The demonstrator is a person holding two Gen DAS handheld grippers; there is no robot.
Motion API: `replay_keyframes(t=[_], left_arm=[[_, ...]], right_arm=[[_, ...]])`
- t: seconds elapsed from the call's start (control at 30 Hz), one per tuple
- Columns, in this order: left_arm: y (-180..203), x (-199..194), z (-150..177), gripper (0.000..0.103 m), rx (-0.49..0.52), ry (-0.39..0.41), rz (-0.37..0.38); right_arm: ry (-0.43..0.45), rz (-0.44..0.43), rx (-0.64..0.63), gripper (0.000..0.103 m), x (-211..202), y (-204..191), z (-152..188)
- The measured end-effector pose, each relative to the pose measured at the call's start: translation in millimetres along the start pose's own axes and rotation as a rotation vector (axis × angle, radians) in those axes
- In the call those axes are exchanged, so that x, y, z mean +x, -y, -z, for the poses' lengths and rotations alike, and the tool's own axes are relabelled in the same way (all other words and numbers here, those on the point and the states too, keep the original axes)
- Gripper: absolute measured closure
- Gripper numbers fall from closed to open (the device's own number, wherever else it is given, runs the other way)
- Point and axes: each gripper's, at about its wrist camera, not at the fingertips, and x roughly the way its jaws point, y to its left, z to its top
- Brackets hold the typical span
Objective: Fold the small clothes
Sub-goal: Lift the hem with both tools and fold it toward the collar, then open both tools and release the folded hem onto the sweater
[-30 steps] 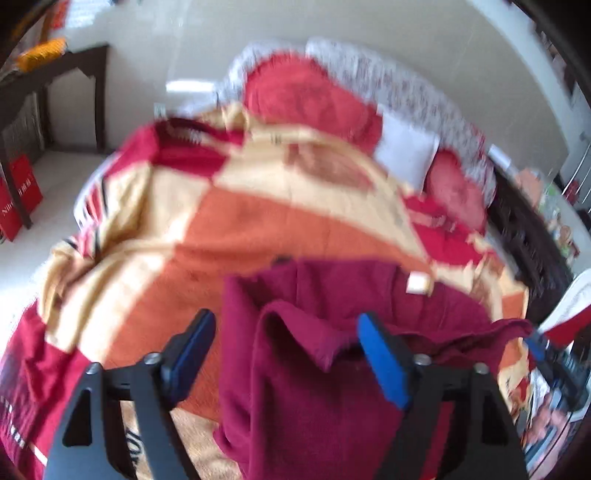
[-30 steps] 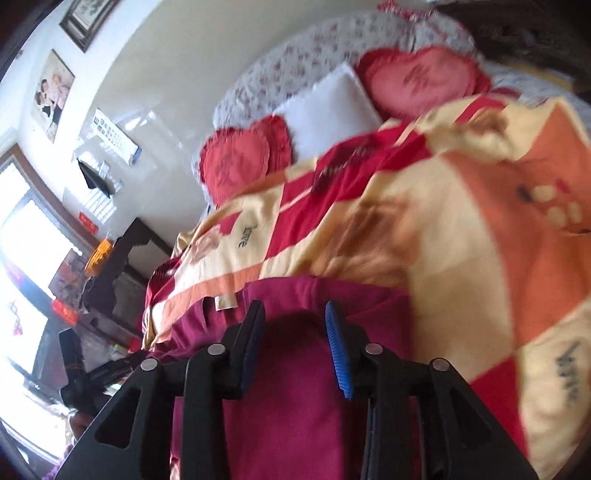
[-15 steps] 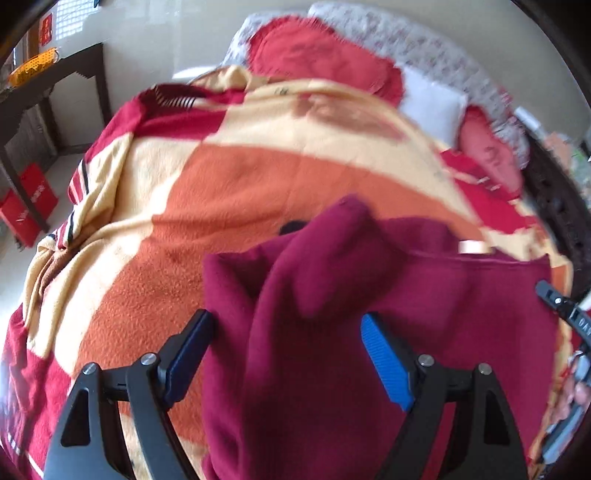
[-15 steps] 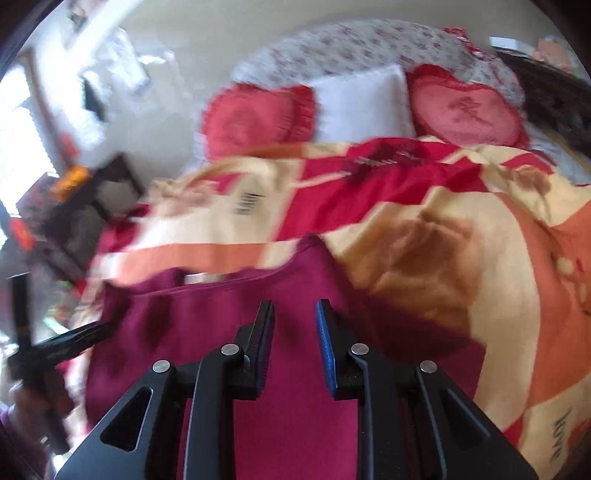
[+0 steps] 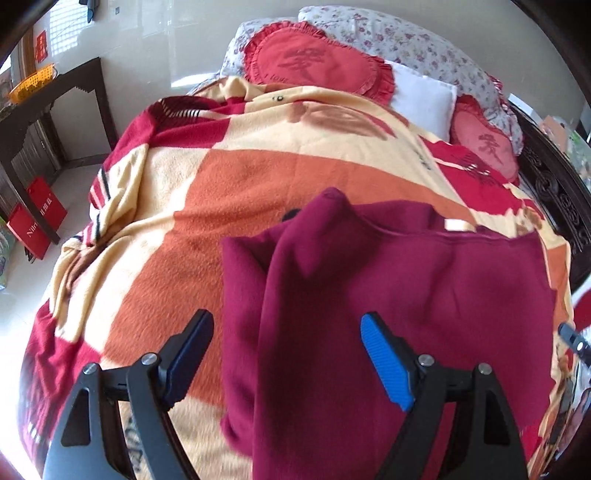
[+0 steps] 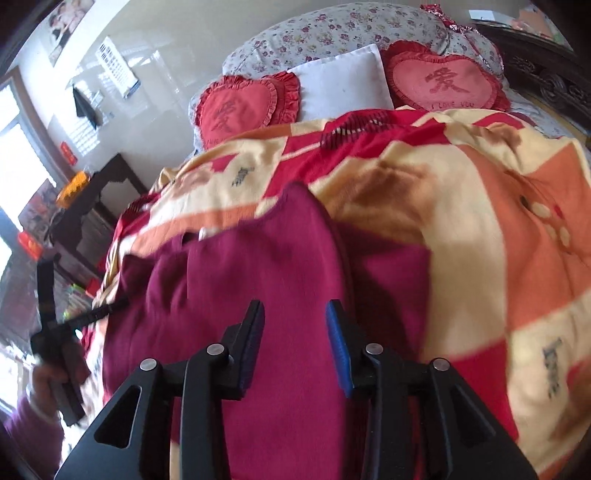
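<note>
A dark crimson knitted garment (image 5: 424, 302) is lying on a fleece blanket of orange, cream and red blocks (image 5: 240, 192) that is covering the bed. Its left side is folded over the body, leaving a long ridge running up to a pointed peak, and a small pale label (image 5: 456, 225) is showing at the far edge.

The left gripper (image 5: 286, 354), black with blue pads, is hovering over the folded ridge with its jaws standing wide apart. The cloth is lying below and between them, and neither pad is pressing on it.

The right gripper (image 6: 293, 339), built the same way, is over the other side of the garment, where a folded panel is narrowing to a point. Its jaws are only a little apart and are opening; the crimson cloth is showing in the gap, though I cannot tell whether the pads are touching it.

At the head of the bed, two red heart-shaped cushions with frilled edges (image 6: 247, 107) are flanking a plain white pillow (image 6: 343, 85) against floral bedding (image 6: 332, 29). A dark wooden side table (image 5: 44, 107) is standing by the wall.
</note>
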Motion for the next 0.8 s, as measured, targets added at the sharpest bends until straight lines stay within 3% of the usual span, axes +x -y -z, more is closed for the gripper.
replay_keyframes(t=[0.27, 0.47, 0.5, 0.53, 0.8], left_arm=[[-15, -37, 49, 0.017, 0.004, -0.017, 0.043], [-16, -37, 83, 0.017, 0.019, -0.053, 0.036], [-15, -38, 87, 0.017, 0.021, -0.060, 0.039], [-14, -38, 89, 0.017, 0.023, -0.065, 0.044], [-11, -52, 105, 0.017, 0.045, -0.034, 0.050]], right_arm=[[-0.045, 0.034, -0.016, 0.083, -27, 12, 55], [-0.098, 0.011, -0.005, 0.082, -13, 15, 72], [-0.114, 0.012, -0.007, 0.086, -8, 15, 73], [-0.128, 0.019, -0.005, 0.103, -4, 15, 74], [-0.127, 0.024, -0.027, 0.103, -30, 20, 88]])
